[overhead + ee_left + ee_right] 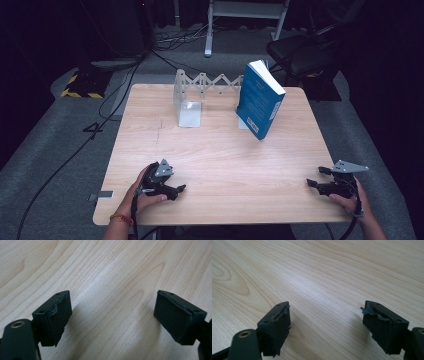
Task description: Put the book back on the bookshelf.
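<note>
Blue book (260, 99) leans against metal rack (200, 90), well beyond both gaping tools.

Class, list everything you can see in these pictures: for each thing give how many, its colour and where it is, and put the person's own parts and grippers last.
Table: one, light wood, centre of the high view.
Book: one, blue cover, white pages, tilted upright at the table's far right.
Bookend rack: one, silvery metal with a zigzag link, far middle of the table, left of the book.
Chair: one, black, on the floor beyond the table's far right corner.
Cables: several, black, on the grey floor at far left.
Striped block: one, black and yellow, floor at far left.
Left hand: one, near left edge, bracelet on the wrist.
Right hand: one, near right corner.
Left gripper: one, black, open, empty.
Right gripper: one, black, open, empty.
</note>
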`<state>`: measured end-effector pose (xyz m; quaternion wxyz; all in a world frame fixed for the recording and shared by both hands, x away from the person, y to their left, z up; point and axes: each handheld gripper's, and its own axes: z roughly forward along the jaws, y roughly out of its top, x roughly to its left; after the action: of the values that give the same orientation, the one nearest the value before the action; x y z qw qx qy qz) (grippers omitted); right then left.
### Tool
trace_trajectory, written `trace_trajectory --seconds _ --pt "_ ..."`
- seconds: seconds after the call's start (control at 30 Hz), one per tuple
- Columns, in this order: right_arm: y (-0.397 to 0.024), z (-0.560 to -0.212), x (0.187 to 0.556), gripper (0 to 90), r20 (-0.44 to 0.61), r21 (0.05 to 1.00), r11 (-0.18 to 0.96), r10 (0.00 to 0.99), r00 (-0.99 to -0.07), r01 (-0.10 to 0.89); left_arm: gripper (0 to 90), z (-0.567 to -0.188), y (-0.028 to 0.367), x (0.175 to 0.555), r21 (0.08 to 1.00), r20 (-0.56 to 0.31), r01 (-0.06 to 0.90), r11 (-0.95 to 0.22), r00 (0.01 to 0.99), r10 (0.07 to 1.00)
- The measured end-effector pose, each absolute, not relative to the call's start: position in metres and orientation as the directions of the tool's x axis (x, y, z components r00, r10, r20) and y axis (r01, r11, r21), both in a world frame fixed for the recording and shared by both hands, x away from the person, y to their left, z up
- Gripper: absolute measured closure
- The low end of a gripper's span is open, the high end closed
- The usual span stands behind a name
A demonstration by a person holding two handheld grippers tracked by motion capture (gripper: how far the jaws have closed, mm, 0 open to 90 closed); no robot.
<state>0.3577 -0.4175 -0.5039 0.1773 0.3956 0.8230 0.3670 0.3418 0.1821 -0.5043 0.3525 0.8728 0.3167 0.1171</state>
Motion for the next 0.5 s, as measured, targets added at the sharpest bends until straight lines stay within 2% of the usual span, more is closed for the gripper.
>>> trace_trajectory --seconds 0.5 --pt "-0.4180 -0.5038 0.3578 22.5 0.000 0.743 0.410 0.790 -0.613 0.529 15.3 -0.5043 0.1819 0.3405 0.690 -0.017 0.473 -0.547 0.767 0.642"
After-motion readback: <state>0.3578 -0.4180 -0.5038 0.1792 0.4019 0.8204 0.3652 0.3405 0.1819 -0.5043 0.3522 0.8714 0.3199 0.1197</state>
